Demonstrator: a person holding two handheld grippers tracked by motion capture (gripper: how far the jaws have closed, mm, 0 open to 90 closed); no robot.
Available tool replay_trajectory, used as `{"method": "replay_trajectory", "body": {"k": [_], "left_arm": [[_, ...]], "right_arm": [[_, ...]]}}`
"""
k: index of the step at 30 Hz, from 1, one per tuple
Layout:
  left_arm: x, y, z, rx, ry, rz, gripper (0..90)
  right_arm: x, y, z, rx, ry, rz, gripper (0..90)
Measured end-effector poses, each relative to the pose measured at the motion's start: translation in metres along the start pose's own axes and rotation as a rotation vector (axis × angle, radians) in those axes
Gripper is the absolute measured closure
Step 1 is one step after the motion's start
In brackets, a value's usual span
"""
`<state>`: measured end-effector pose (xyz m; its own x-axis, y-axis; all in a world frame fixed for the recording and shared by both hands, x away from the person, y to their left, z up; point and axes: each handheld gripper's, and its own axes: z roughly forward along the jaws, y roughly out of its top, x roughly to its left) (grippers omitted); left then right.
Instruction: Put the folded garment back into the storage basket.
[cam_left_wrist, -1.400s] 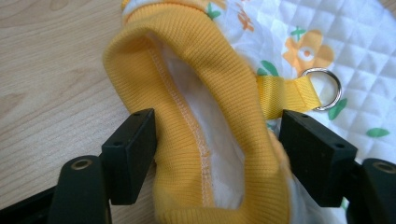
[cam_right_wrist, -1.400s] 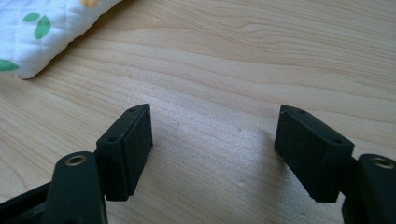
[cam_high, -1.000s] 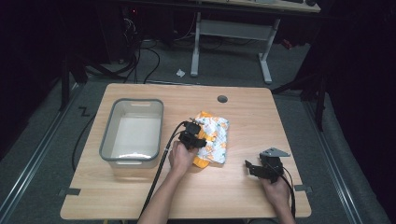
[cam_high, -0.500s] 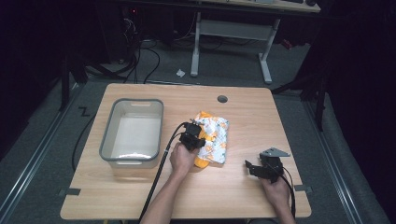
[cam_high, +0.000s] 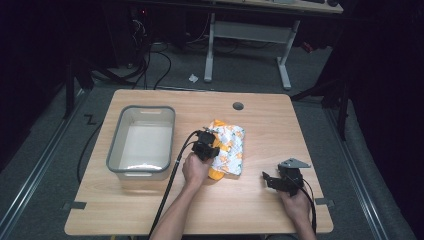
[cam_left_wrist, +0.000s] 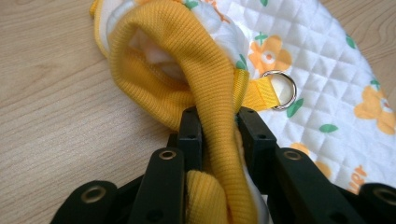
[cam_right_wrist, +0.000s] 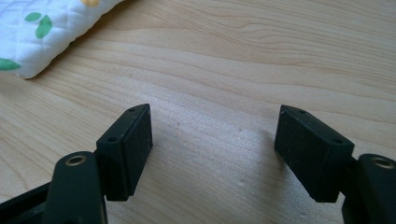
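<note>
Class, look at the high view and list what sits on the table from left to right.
Grey plastic tub → left gripper, shut on the yellow ribbed edge of the quilted floral garment → right gripper, open above bare wood.

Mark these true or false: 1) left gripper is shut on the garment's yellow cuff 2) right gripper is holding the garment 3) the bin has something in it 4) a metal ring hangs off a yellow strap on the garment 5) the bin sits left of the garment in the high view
1) The left gripper is shut on the yellow cuff of the garment. True.
2) The right gripper holds the garment. False: its jaws stand open over bare table, with the garment off to the side.
3) The bin has something in it. False: it looks empty.
4) A metal ring hangs off a yellow strap. True.
5) The bin sits left of the garment in the high view. True.
</note>
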<state>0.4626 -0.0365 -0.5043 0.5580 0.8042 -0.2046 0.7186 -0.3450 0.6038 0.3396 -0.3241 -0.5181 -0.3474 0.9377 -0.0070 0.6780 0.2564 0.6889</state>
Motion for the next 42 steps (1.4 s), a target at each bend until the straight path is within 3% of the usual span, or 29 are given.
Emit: {"method": "replay_trajectory", "body": {"k": [10,20,30,42], "left_arm": [[-0.004,0.002,-0.011,-0.026,-0.029,0.023,73.6],[-0.007,0.005,-0.033,-0.084,-0.074,0.042,73.8],[-0.019,0.004,-0.053,-0.133,-0.080,0.099,73.9],[-0.024,0.001,-0.074,-0.183,-0.129,0.112,73.9]], "right_arm": [[0.000,0.000,0.000,0.000,0.001,-0.002,27.9],[0.000,0.000,0.000,0.000,0.001,-0.003,27.9],[0.000,0.000,0.000,-0.001,0.002,-0.006,27.9],[0.000,0.000,0.000,0.000,0.001,-0.004,27.9]]}}
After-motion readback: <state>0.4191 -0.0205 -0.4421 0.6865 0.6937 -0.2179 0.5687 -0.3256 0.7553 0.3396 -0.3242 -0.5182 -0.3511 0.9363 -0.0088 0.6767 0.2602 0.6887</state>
